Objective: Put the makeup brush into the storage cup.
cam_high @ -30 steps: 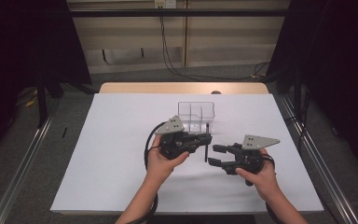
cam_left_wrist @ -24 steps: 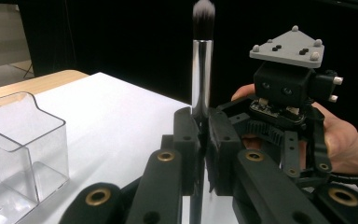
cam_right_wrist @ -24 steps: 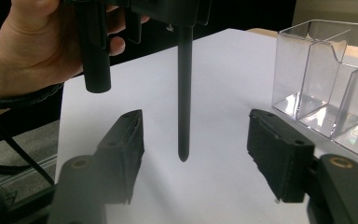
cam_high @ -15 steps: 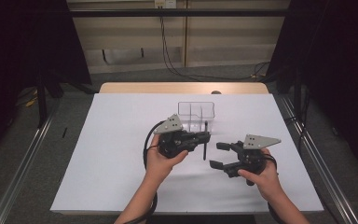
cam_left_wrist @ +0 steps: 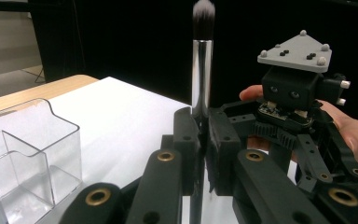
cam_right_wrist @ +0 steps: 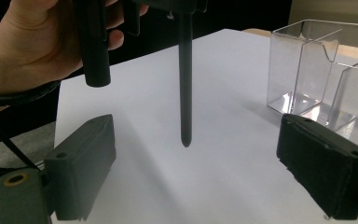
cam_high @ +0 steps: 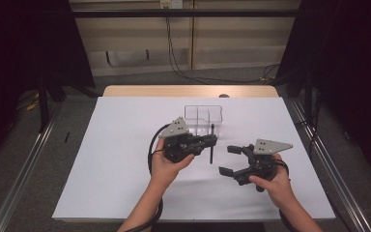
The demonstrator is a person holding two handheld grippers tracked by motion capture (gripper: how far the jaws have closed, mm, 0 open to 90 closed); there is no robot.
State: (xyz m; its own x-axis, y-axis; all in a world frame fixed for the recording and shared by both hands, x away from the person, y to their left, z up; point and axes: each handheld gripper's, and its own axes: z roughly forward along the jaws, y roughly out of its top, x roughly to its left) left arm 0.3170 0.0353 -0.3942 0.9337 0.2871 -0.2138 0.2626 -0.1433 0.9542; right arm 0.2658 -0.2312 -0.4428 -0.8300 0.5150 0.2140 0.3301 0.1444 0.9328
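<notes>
Your left gripper (cam_high: 211, 140) clamps the makeup brush (cam_left_wrist: 202, 70) upright, handle hanging free before your right gripper's (cam_high: 228, 159) just-widened, empty jaws, so that it can drop into the clear organizer (cam_high: 203, 118) beyond.

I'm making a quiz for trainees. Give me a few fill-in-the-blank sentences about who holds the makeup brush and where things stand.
1. The makeup brush is clamped in the ____ claw.
2. Its bristles point ____.
3. The right claw stands ____, with nothing between its jaws.
4. The clear organizer on the white table holds ____.

Missing words: left; up; open; nothing
</notes>
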